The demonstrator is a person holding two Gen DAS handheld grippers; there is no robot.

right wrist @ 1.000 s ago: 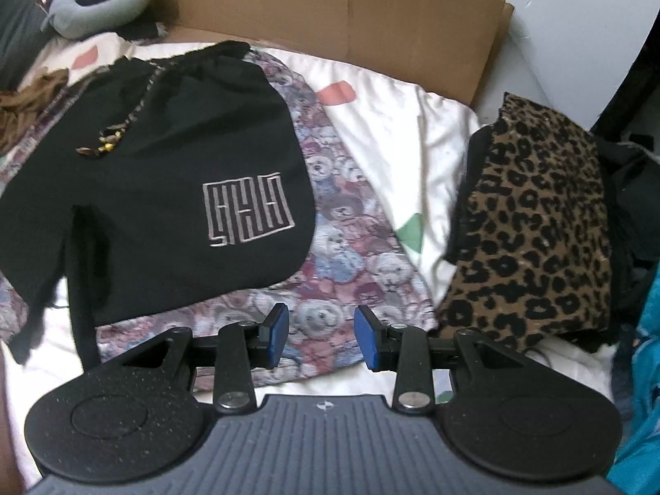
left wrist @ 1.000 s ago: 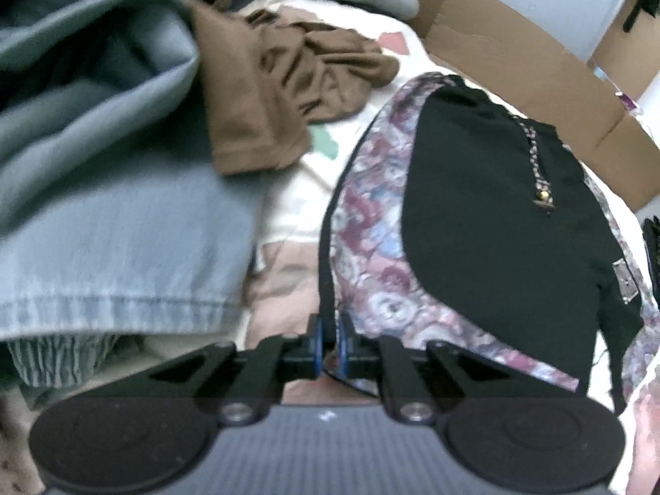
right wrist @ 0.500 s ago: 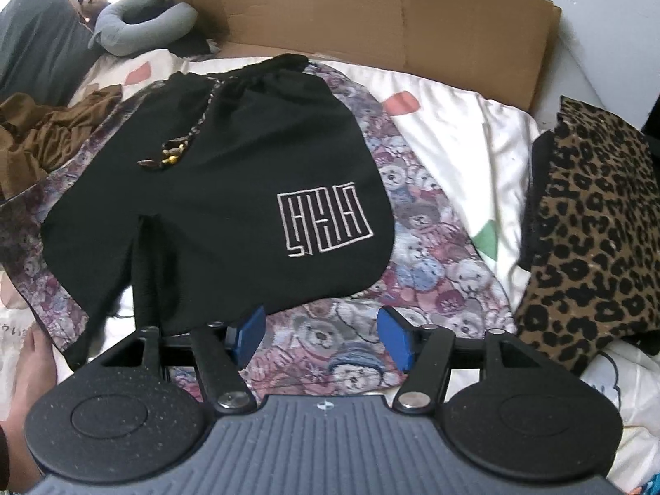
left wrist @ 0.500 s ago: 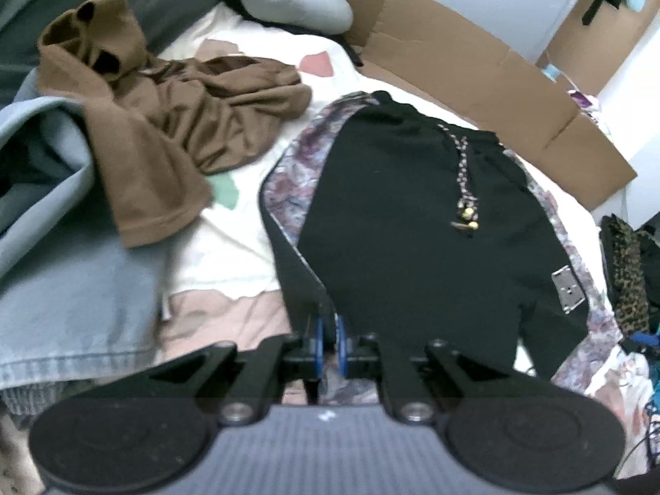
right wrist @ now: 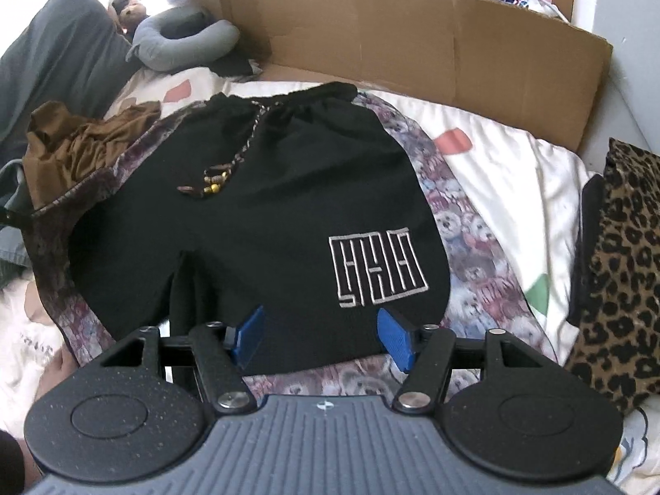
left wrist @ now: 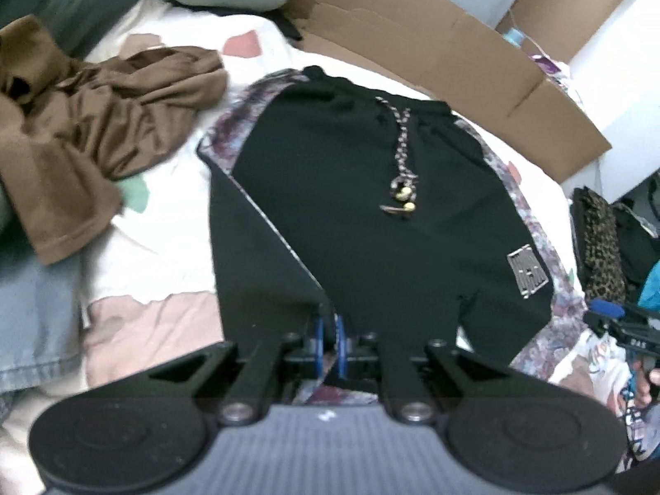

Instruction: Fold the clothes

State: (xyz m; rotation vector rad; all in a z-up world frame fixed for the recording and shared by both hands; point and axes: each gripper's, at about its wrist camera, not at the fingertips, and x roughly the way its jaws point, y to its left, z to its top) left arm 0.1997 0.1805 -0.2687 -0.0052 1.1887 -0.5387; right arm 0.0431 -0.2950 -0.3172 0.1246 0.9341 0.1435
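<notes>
- Looking along my left tool [left wrist: 328, 340], I see its pads pressed together on the near corner of the bear-print garment [left wrist: 231, 132], whose black underside is lifted toward me.
- My right tool [right wrist: 317, 332] has just been opening; its blue pads stand apart over the hem of the black shorts [right wrist: 264, 222], nothing between them.
- The shorts lie flat on the bear-print garment on the bed [right wrist: 507, 173], white emblem [right wrist: 377, 272] nearest, beaded drawstring [right wrist: 214, 183] beyond.
- A leopard-print piece [right wrist: 623, 272] sits right, a crumpled brown garment [left wrist: 95, 128] left.
- Cardboard [right wrist: 412, 37] and a grey neck pillow [right wrist: 181, 43] lie farthest.
</notes>
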